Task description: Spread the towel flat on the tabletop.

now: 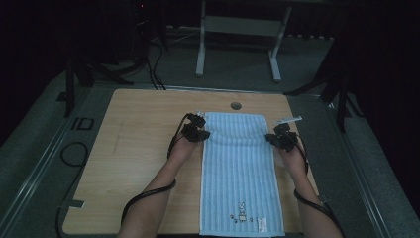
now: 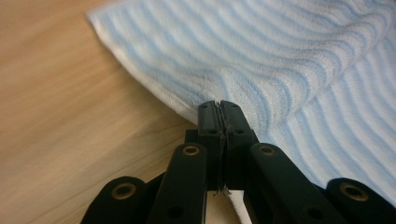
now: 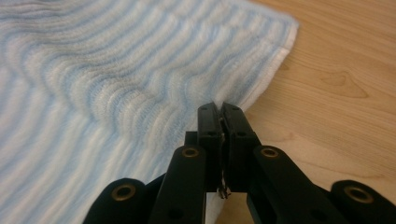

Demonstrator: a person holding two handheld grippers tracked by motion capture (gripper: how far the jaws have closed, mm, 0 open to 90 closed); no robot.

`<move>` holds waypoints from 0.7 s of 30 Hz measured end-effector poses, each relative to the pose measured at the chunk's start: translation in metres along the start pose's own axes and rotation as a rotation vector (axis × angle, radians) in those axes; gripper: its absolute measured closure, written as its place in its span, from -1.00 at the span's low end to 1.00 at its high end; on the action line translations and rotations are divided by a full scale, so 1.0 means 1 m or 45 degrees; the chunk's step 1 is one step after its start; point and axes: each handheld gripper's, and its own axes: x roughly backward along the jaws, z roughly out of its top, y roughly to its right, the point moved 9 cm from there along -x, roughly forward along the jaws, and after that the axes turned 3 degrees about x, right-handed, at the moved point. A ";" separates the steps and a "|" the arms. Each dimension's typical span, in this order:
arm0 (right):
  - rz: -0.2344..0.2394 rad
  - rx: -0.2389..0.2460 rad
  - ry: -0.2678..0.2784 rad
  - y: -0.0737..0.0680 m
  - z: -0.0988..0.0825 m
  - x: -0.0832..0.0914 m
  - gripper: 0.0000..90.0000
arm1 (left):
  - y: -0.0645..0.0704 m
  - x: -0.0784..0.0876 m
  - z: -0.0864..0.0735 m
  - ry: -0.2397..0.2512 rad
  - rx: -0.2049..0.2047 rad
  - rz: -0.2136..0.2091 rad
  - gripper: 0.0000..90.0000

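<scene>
A long light-blue striped towel lies down the middle of the wooden table, with a small label near its front end. My left gripper is shut on the towel's left edge near the far end. My right gripper is shut on the right edge at the same height. Between the two grippers the cloth is bunched into a raised ridge. Up close, each pair of jaws is pressed together with the white hem caught between them.
A round cable hole sits in the table just beyond the towel. Bare wood lies left of the towel. Cables trail from both grippers along the forearms. A white desk frame stands on the floor behind the table.
</scene>
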 end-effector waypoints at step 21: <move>0.151 0.115 0.099 -0.070 -0.087 0.096 0.92 | 0.080 0.062 -0.098 -0.073 -0.258 -0.176 0.95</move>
